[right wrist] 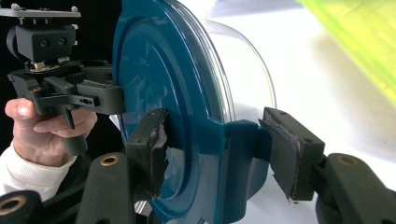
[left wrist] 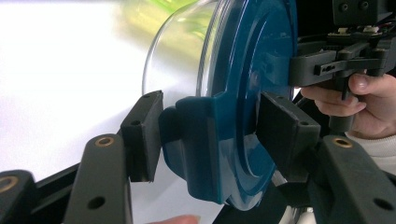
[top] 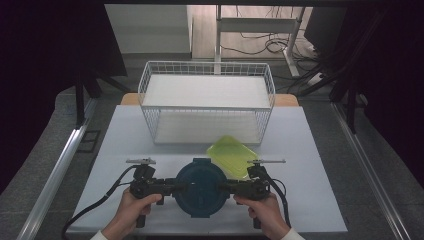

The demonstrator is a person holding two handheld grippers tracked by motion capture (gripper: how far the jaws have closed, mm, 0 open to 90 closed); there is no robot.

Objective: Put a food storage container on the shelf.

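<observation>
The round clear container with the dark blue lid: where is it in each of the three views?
High view: the round clear container with the dark blue lid sits low centre, between both grippers.
Left gripper view: it is centre-right, with a lid tab between the jaws.
Right gripper view: it is centre-left, with a lid tab between the jaws.
Shared landmark: the yellow-green translucent plastic lid behind it.

Round clear container [top: 200, 187] with dark blue clip-on lid [left wrist: 243, 107], lid closed, seen lower centre of high view, clamped at opposite side tabs.
</observation>
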